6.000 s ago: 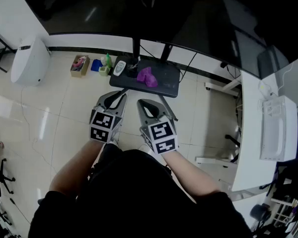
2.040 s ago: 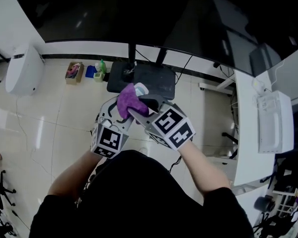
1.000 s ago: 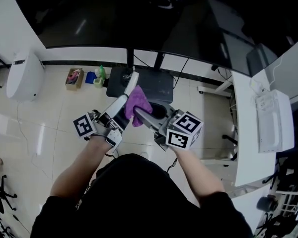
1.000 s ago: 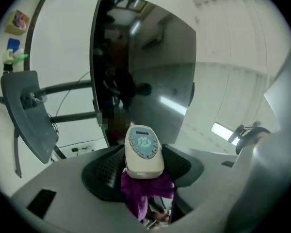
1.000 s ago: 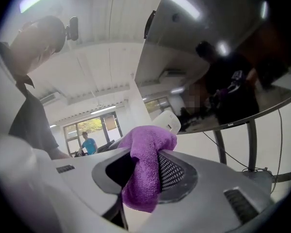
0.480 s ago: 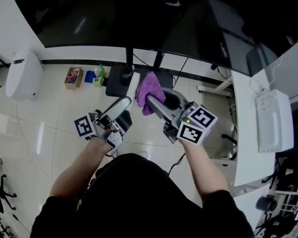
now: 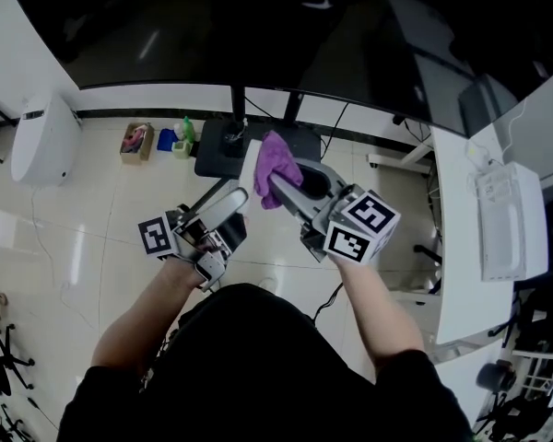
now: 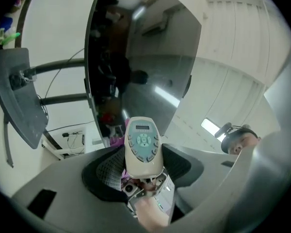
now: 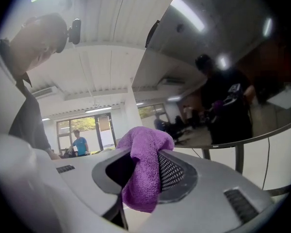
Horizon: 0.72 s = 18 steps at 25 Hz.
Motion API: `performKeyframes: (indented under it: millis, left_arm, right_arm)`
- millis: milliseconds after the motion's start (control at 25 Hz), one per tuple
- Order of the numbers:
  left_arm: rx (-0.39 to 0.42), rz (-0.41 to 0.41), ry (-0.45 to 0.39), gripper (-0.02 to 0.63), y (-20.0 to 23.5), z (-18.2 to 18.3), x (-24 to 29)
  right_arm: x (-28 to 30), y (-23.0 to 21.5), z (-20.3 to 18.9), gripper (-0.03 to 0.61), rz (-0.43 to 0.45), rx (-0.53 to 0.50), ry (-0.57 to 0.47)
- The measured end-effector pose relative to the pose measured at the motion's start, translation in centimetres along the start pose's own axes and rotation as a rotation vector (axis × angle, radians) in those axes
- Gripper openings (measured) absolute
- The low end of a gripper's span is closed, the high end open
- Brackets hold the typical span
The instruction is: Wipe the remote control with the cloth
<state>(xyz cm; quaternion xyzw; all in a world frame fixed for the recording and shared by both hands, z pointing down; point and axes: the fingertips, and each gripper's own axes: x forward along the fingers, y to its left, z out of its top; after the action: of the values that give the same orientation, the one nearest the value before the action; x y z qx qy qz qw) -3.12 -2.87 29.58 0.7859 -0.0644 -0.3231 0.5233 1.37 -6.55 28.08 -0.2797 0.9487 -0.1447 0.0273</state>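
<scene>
The remote [image 8: 143,147] stands between the pads of my left tongs [image 7: 232,201], clamped by its lower end with the buttons facing back along the tongs, which leaves most of its length free for wiping. It sits just above the middle of the head view. My right tongs [image 7: 281,184] are closed on the purple cloth [image 9: 146,171], which bulges past the tips so fabric meets the remote first. The two are just beside each other, whether touching I cannot tell, raised over the floor [image 7: 120,219] below the screen [image 7: 258,26]
</scene>
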Motion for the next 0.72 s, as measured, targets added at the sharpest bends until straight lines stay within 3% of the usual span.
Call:
performKeyframes:
  millis: [120,240,400,480,560,720]
  left_arm:
    - [0.009,0.025,0.019,0.227,0.8,-0.4,-0.4]
    - [0.136,0.131,0.028,0.227,2.1,-0.3,-0.2]
    - [0.53,0.515,0.106,0.227,7.6,1.1,-1.0]
    - [0.679,0.693,0.155,0.227,11.4,1.5,-1.9]
    - [0.743,0.823,0.191,0.227,15.5,1.7,-2.6]
    - [0.775,1.001,0.269,0.227,23.8,2.1,-3.1]
  right_arm:
    - [-0.2,-1.1,0.5,0.141,-0.049,-0.018,-0.01]
    - [-1.7,-2.2,-0.3,0.141,-0.145,-0.066,0.011]
    - [-5.1,-5.2,-3.7,0.141,-0.358,-0.181,0.15]
    - [-6.7,-6.4,-5.9,0.141,-0.438,-0.195,0.228]
    - [-8.0,-7.3,-8.1,0.141,-0.478,-0.184,0.283]
    - [-9.4,-9.4,-12.0,0.141,-0.514,-0.125,0.364]
